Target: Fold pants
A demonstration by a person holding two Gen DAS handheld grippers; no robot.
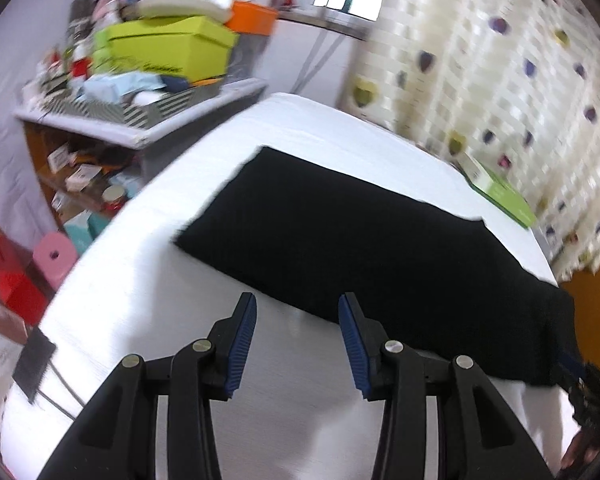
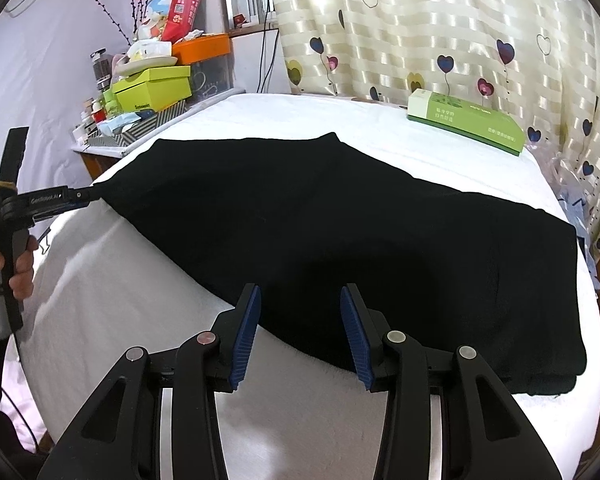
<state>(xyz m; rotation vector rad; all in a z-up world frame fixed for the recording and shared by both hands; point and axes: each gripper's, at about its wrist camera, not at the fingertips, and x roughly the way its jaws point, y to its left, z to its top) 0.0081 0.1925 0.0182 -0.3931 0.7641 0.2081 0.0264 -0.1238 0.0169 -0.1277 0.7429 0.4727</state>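
Black pants [image 2: 340, 240] lie flat across white bed [image 2: 112, 292], one end toward cluttered shelf [image 1: 140, 128], other toward heart-print curtain [image 2: 440, 32]. Right gripper [image 2: 300, 332] hovers over near edge of pants, jaws spread, nothing between them. Left gripper [image 1: 297, 340] also over near edge, jaws spread and empty in its own view; right view shows its tip at pants' shelf-side corner, contact unclear. Green box [image 2: 466, 122] rests on bed near curtain.
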